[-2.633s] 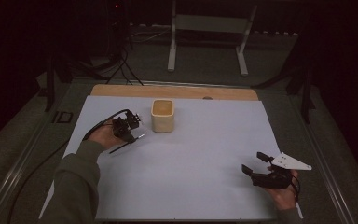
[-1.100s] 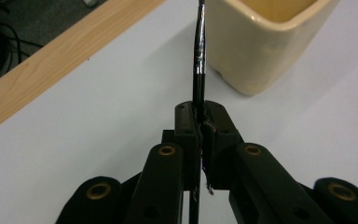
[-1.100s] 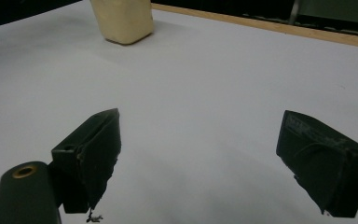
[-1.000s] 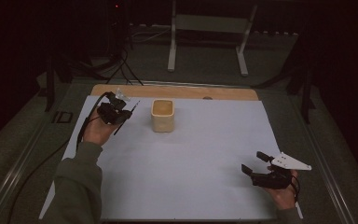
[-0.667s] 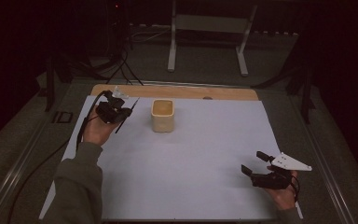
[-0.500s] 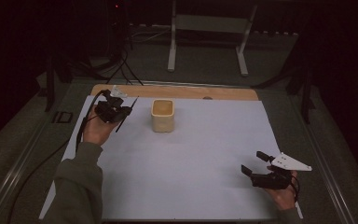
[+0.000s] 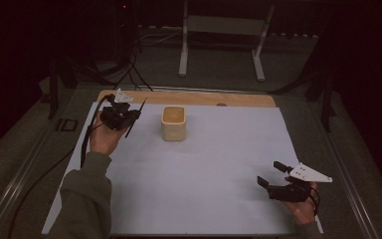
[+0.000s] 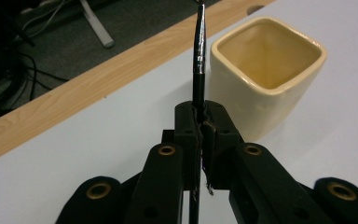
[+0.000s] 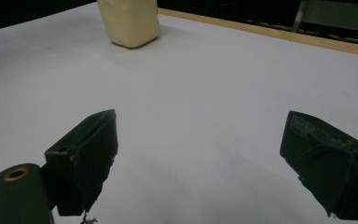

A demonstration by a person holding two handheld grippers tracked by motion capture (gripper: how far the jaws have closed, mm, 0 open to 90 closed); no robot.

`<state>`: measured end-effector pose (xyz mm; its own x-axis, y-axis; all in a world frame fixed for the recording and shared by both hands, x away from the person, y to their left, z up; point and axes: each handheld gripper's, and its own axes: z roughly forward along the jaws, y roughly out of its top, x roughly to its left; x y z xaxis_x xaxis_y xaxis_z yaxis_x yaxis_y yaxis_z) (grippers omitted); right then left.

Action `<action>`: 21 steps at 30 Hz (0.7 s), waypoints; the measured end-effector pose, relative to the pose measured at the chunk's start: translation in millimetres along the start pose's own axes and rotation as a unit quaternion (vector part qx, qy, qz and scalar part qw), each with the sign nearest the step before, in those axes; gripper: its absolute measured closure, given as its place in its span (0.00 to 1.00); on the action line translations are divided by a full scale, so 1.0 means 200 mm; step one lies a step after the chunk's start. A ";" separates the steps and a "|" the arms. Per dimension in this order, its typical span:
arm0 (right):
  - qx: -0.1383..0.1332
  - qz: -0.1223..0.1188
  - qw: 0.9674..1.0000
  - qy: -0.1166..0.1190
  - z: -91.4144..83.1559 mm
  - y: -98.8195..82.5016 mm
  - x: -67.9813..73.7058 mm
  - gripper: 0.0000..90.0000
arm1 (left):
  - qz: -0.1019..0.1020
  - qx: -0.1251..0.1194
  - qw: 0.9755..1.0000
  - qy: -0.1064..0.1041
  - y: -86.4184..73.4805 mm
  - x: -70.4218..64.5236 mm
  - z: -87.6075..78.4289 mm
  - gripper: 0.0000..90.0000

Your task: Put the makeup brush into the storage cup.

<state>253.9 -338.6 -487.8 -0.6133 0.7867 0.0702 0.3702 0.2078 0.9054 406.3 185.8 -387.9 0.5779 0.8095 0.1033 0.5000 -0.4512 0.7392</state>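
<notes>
pen [image 8: 199, 51] clamped in left tongs [image 8: 200, 122]; cup [image 8: 266, 70] empty; right tongs [image 9: 200, 158] agape.

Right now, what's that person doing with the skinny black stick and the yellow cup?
A person holds a gripper in each hand at a white-covered table. The left gripper is shut on a thin black pen, holding it up just beside the square cream cup. The cup looks empty, and the pen is not in it yet. The right gripper waits open near the table's front edge, holding nothing.
</notes>
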 end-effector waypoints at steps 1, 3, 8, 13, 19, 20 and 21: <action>0.000 0.000 1.000 0.000 0.00 0.00 0.00 0.12 | -0.001 -0.003 1.000 0.001 0.00 0.00 0.00 0.96; 0.000 0.000 1.000 -0.001 0.00 0.00 0.00 0.12 | -0.004 -0.008 1.000 0.002 0.00 0.00 0.00 0.96; 0.000 -0.001 1.000 0.000 0.00 0.00 0.00 0.12 | -0.013 -0.020 1.000 0.000 0.00 -0.01 0.00 0.96; 0.000 -0.001 1.000 0.000 0.00 0.00 0.00 0.12 | -0.017 -0.031 0.999 -0.002 0.01 -0.01 -0.01 0.96; 0.000 -0.001 1.000 0.001 0.00 0.00 0.00 0.12 | -0.027 -0.046 0.999 -0.007 0.01 -0.01 -0.01 0.96; 0.000 0.000 1.000 0.001 0.00 0.00 0.00 0.12 | -0.027 -0.049 0.998 -0.007 0.01 -0.01 -0.01 0.96; 0.001 0.000 1.000 0.001 0.00 0.00 0.00 0.12 | -0.027 -0.051 0.998 -0.006 0.01 -0.01 -0.01 0.96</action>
<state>254.0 -338.3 -488.0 -0.6148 0.7856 0.0701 0.3711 0.2097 0.9046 405.4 183.8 -384.8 0.5605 0.8264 0.0537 0.4626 -0.3663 0.8073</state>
